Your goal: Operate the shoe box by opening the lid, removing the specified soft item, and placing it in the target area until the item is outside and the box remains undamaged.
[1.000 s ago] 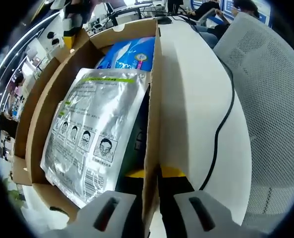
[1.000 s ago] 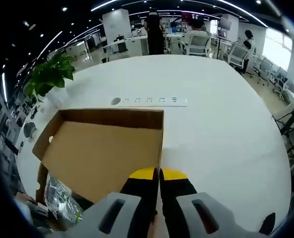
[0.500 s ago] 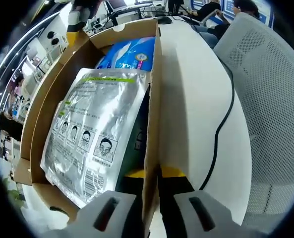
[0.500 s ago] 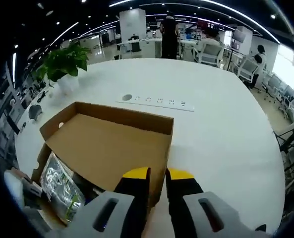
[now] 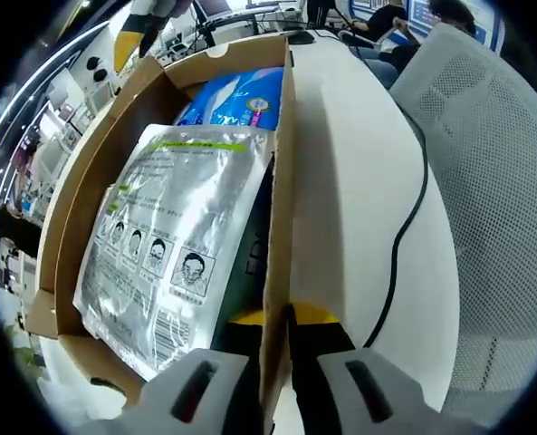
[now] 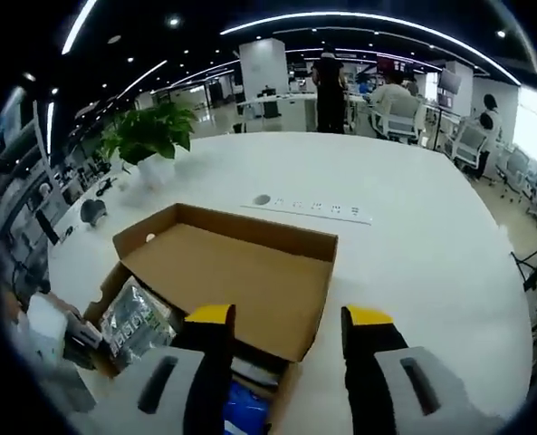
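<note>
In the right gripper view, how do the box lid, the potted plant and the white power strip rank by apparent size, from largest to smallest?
1. box lid
2. potted plant
3. power strip
The lid is nearest the camera, so real sizes may differ. The plant and strip look fairly close in size.

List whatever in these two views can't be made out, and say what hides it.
- Dark item under the silver pouch, left gripper view: mostly hidden by the pouch and the box wall.
- Blue pack, left gripper view: lower part covered by the pouch; print too small.
- Box contents, right gripper view: largely hidden by the raised lid.
- Strip of sockets on the table, right gripper view: details too small.
- Left tongs: box wall between the jaws hides the contact.
</note>
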Motion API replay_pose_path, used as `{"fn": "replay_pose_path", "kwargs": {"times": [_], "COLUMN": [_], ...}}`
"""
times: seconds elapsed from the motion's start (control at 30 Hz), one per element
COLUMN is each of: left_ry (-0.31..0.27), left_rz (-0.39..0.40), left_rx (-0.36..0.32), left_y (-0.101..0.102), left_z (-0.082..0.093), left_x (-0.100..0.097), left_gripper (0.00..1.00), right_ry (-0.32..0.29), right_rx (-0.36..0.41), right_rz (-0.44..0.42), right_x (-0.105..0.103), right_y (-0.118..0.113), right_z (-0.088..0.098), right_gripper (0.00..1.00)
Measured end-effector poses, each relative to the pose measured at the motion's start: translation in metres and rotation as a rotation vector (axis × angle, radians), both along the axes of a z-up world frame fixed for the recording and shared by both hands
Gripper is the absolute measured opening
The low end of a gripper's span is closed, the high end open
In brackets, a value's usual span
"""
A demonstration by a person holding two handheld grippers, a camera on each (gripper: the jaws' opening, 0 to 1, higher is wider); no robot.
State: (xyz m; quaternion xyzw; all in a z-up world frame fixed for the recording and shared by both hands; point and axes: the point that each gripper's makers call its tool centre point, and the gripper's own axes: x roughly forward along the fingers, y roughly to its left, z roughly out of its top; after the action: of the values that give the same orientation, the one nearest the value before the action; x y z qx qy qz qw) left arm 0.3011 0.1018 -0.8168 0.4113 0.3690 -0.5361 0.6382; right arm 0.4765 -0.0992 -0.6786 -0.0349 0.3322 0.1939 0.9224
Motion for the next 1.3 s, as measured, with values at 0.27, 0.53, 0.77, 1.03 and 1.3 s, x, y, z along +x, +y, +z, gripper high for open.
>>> {"fn": "replay_pose_path", "kwargs": {"times": [0.27, 0.53, 0.77, 1.03, 1.3], "left_ry": [-0.001, 0.005, 0.011, 0.01, 0.014], "left_rz": [0.003, 0.01, 0.02, 0.022, 0.028], "left_rx": [0.001, 0.0, 0.002, 0.002, 0.003], "left_y": [0.001, 0.001, 0.001, 0.001, 0.001], "left_z": [0.0, 0.001, 0.002, 0.002, 0.002], "left_x": [0.0, 0.0, 0.0, 0.0, 0.0], "left_gripper": [0.04, 0.04, 0.04, 0.04, 0.04], "right_ry": [-0.035, -0.03, -0.024, 0.056, 0.126], "right_rx": [0.137, 0.232, 0.286, 0.445, 0.577], "right_rz": [-0.024, -0.026, -0.027, 0.036, 0.044], "right_x": [-0.008, -0.027, -0.041, -0.072, -0.085], "right_y": [0.011, 0.012, 0.012, 0.039, 0.052], "right_z": [0.01, 0.017, 0.016, 0.015, 0.013], "right_gripper": [0.78, 0.78, 0.77, 0.7, 0.52]}}
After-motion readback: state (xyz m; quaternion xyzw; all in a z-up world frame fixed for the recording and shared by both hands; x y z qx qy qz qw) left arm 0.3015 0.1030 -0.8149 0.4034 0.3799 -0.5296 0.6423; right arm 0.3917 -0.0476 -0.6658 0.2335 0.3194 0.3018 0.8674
